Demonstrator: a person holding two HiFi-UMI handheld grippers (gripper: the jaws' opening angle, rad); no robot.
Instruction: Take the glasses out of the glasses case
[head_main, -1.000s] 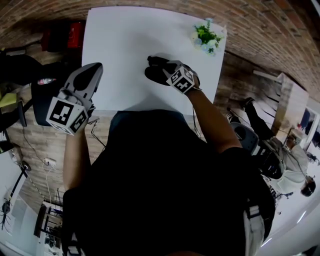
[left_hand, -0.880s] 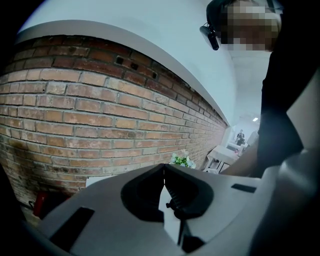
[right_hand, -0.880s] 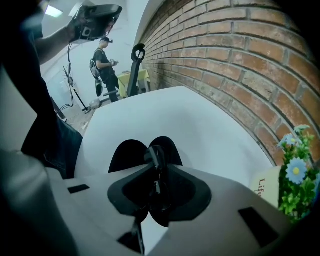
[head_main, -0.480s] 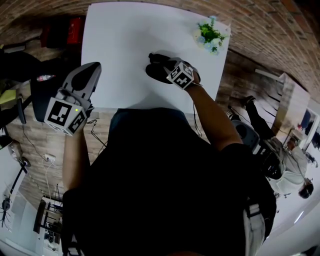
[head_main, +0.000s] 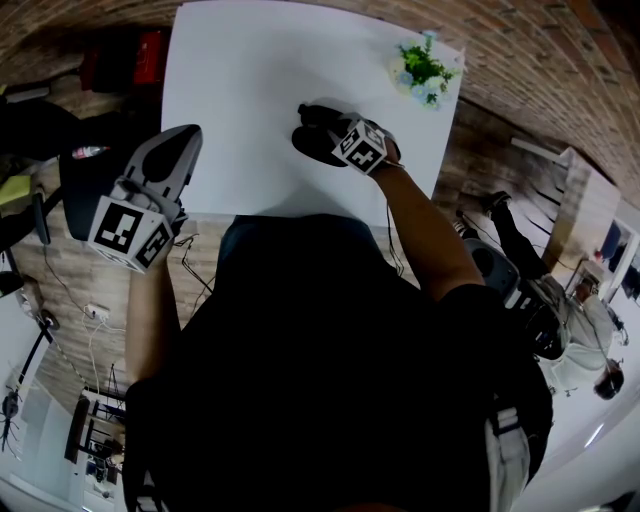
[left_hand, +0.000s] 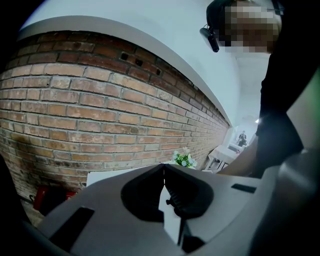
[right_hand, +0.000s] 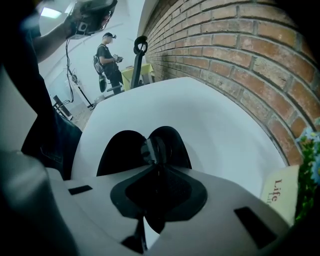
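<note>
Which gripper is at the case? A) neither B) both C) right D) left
C: the right gripper is shut on the black case on the table, while the left gripper hangs shut and empty by the table's left edge.

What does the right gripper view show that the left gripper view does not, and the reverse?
Only the right gripper view: the open black glasses case, with the right hand-held gripper closed on a shiny piece at its opening, apparently the glasses. Only the left gripper view: the left hand-held gripper, closed with nothing between its jaws. Both: the white table, the brick wall and the flowers.
</note>
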